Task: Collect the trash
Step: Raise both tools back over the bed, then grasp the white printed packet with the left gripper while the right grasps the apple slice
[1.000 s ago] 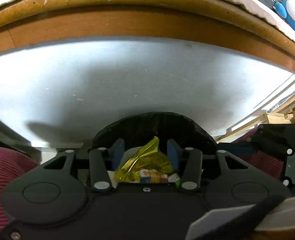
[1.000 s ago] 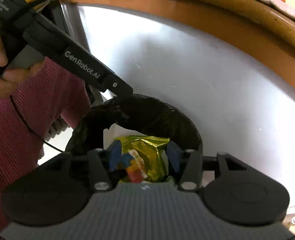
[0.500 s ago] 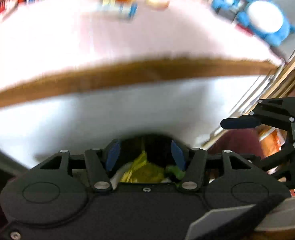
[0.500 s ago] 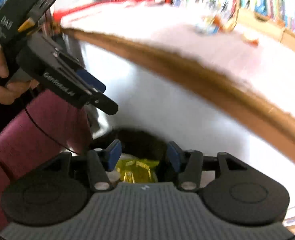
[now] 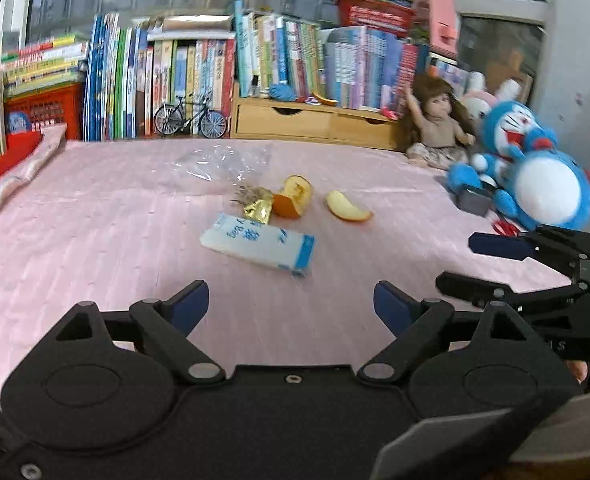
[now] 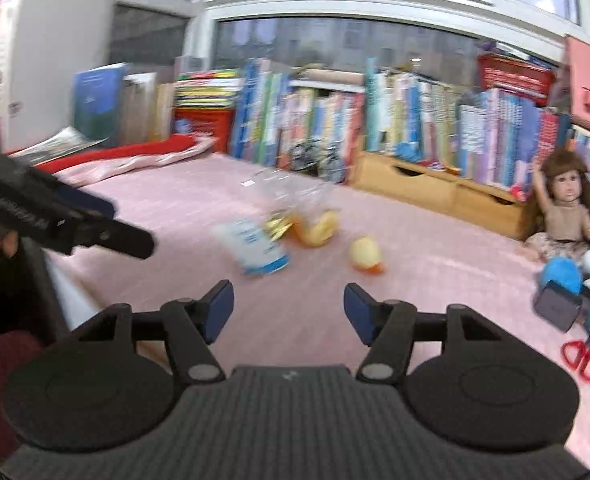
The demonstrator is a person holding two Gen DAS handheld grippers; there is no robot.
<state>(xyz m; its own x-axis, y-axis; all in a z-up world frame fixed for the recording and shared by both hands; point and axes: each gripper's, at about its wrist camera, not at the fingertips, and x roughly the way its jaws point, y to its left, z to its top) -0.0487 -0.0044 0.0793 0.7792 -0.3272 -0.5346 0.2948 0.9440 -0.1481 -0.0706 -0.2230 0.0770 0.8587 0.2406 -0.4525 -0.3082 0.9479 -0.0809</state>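
- Left wrist view: trash uncollected on the pink bedspread [image 5: 95, 240]: milk carton [image 5: 258, 245] at 12 o'clock of the left gripper [image 5: 291, 304], gold wrapper [image 5: 258, 210] just beyond it, touching an orange peel [image 5: 293, 202]; apple slice [image 5: 349, 211] at 1 o'clock; clear plastic bag [image 5: 219, 162] farthest.
- Progress, judged: five pieces left; no bin in view.
- Left gripper: released, empty, level above the bedspread.
- Right gripper [image 6: 287, 312]: spread wide, empty, at 3 o'clock of the left, aimed at the pile.
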